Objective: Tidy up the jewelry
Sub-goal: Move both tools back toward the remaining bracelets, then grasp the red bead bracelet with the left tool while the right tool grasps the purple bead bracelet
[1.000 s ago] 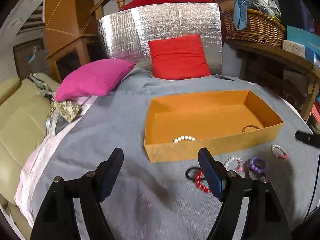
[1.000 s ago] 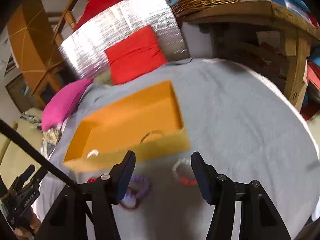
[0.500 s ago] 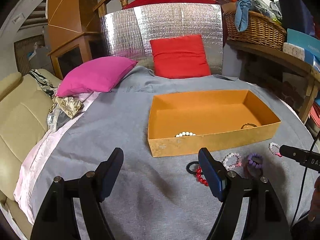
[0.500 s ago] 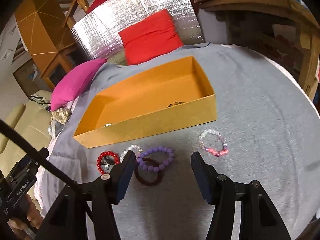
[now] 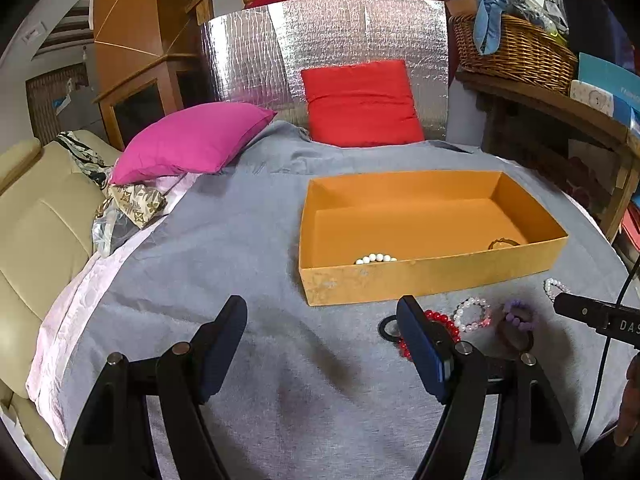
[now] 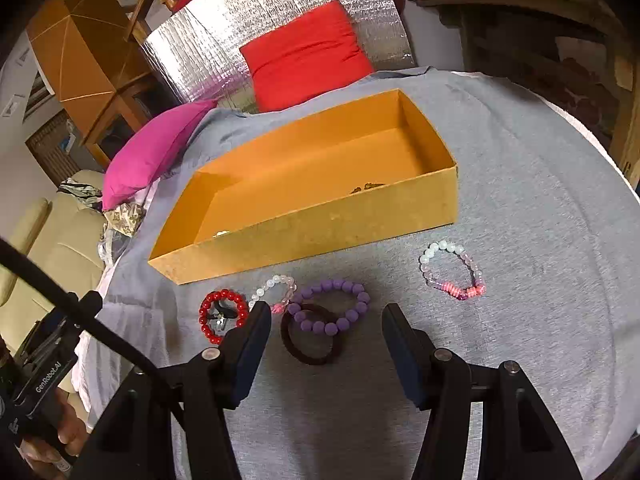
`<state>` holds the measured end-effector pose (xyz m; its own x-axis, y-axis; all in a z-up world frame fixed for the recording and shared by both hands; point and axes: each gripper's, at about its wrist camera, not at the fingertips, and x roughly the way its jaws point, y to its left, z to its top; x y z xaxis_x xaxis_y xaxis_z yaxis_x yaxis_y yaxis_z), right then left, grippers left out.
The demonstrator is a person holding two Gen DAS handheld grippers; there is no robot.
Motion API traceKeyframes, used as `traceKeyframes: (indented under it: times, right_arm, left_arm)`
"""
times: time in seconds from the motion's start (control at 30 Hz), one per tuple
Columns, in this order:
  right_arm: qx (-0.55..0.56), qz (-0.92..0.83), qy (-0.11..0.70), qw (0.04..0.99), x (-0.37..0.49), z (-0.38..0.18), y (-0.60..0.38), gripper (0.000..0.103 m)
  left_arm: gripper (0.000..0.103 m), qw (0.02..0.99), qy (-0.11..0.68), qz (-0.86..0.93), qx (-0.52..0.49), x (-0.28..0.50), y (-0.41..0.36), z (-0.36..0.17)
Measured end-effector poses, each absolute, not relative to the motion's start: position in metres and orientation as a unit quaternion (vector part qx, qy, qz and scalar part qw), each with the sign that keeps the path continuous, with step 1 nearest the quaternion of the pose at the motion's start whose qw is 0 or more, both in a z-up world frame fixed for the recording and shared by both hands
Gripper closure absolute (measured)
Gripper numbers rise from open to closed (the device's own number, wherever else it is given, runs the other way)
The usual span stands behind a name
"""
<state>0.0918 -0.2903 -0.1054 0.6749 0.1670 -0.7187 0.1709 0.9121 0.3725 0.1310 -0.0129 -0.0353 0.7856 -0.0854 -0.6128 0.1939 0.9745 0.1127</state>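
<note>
An orange box (image 5: 432,276) (image 6: 320,232) lies on the grey cloth. It holds a white bead bracelet (image 5: 375,258) and a thin gold bangle (image 5: 503,243). In front of it lie a red bead bracelet (image 6: 223,314) (image 5: 442,324), a pale pink-white one (image 6: 274,290) (image 5: 472,314), a purple one (image 6: 330,306) (image 5: 518,314) over a dark hair tie (image 6: 312,338), and a white-pink one (image 6: 452,270) to the right. My right gripper (image 6: 326,344) is open just above the purple bracelet and hair tie. My left gripper (image 5: 322,340) is open and empty over bare cloth.
A pink cushion (image 5: 192,142) and a red cushion (image 5: 362,104) lie at the back before a silver foil panel (image 5: 328,44). A wooden shelf with a wicker basket (image 5: 516,52) stands at the right. A beige sofa (image 5: 36,240) is at the left.
My right gripper has pulled back and lowered toward the purple bracelet and hair tie. The left gripper view has shifted only slightly. Both stay open.
</note>
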Motion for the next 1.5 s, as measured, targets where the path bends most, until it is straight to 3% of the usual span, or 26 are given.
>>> traceKeyframes:
  times: [0.33,0.47,0.77,0.87,0.93,1.03,1.1,1.13,1.2,1.5]
  right_arm:
    - [0.234,0.012,0.413,0.880,0.096,-0.112,-0.296,0.042]
    - [0.261,0.023,0.424,0.867,0.100,-0.119,-0.303,0.053]
    - [0.359,0.017,0.450,0.817,0.122,-0.145,-0.327,0.054]
    - [0.362,0.020,0.459,0.811,0.130,-0.151,-0.320,0.055]
    - [0.361,0.015,0.466,0.807,0.135,-0.156,-0.315,0.060]
    - [0.352,-0.002,0.475,0.807,0.139,-0.161,-0.311,0.072]
    - [0.344,-0.012,0.469,0.813,0.139,-0.160,-0.310,0.085]
    - [0.336,-0.020,0.461,0.821,0.137,-0.157,-0.310,0.086]
    - [0.315,-0.036,0.453,0.833,0.136,-0.150,-0.309,0.093]
    - [0.340,-0.016,0.443,0.829,0.127,-0.146,-0.323,0.093]
  left_arm:
    - [0.025,0.931,0.344,-0.087,0.089,0.144,-0.008,-0.054]
    - [0.025,0.906,0.400,-0.108,0.082,0.163,-0.007,-0.081]
    - [0.025,0.878,0.444,-0.173,0.035,0.176,-0.004,-0.098]
    - [0.034,0.871,0.450,-0.193,0.031,0.178,-0.009,-0.101]
    - [0.041,0.867,0.453,-0.206,0.033,0.179,-0.014,-0.103]
    - [0.046,0.861,0.456,-0.221,0.043,0.179,-0.022,-0.107]
    - [0.055,0.858,0.457,-0.228,0.044,0.180,-0.024,-0.108]
    - [0.058,0.856,0.460,-0.233,0.042,0.182,-0.026,-0.109]
    - [0.058,0.854,0.461,-0.237,0.039,0.183,-0.027,-0.110]
    - [0.058,0.850,0.461,-0.250,0.043,0.197,-0.046,-0.117]
